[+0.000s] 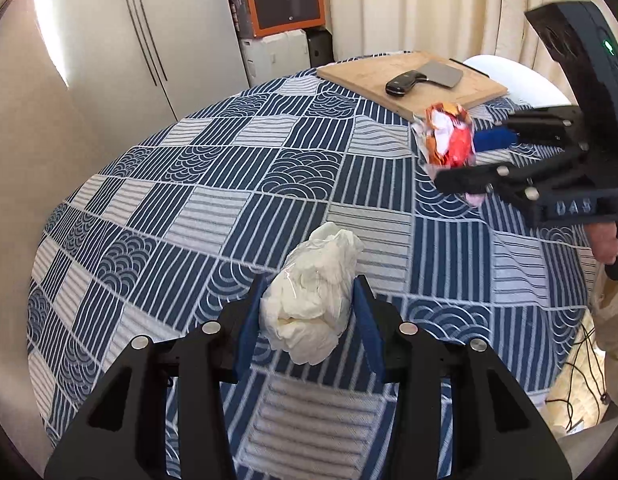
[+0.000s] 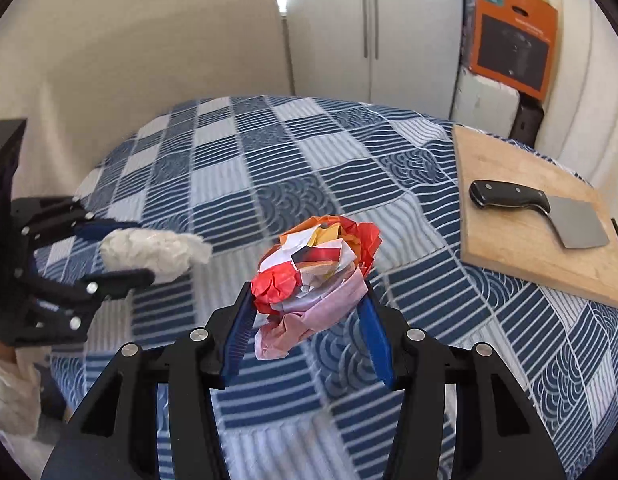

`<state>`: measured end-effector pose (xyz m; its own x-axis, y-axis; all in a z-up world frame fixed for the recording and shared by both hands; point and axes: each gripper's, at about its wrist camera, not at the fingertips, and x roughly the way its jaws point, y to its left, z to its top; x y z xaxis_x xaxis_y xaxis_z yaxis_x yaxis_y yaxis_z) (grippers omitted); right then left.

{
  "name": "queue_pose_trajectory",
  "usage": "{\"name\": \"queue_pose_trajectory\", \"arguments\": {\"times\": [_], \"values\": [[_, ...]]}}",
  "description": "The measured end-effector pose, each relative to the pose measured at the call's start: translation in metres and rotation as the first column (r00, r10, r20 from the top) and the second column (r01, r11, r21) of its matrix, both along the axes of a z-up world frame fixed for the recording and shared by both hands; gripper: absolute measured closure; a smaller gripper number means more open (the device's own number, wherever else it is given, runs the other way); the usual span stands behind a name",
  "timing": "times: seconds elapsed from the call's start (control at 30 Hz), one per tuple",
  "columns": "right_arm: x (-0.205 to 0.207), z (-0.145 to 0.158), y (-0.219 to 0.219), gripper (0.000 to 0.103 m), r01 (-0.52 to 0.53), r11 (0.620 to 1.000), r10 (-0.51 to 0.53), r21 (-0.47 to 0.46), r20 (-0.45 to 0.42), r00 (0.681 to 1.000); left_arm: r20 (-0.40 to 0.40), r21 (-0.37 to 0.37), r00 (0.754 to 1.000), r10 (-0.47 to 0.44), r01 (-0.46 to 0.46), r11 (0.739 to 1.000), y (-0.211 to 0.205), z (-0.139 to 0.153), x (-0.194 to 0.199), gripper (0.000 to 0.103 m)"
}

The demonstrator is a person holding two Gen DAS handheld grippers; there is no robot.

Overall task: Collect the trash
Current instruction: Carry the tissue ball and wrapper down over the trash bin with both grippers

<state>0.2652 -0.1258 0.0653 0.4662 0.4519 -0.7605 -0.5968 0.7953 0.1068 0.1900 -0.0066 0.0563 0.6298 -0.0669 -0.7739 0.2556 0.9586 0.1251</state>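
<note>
Behind my table I see pale cupboard doors (image 1: 149,40), a cream curtain (image 1: 429,8) and an orange box (image 2: 513,36) stacked on other cartons. Blue-and-white patterned cloth (image 1: 237,168) covers the whole table. At its far side lies a wooden cutting board (image 2: 521,248) with 1 cleaver (image 2: 549,212) flat on it, black handle toward the middle of the table.

My left gripper (image 1: 309,312) is clamped on a wad of white tissue (image 1: 313,300) wrapped in clear film, the 2 blue pads pressing its sides, lifted clear of the cloth as far as I can judge. My right gripper (image 2: 309,320) is closed on a crumpled ball of red, orange and pink wrappers (image 2: 313,268), also held above the cloth, near the board. Both bundles hang well apart from each other. A hand (image 1: 605,244) shows on the right gripper's handle.
</note>
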Motion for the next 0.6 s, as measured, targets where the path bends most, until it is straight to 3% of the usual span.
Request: {"name": "queue_pose_trajectory", "arguments": {"times": [0.6], "values": [[-0.105,0.003,0.002,0.054,-0.104,0.994,0.105,-0.030,0.047,0.993,0.052,0.040,0.999,-0.008,0.006,0.999,-0.018,0.009,-0.089,0.058]]}}
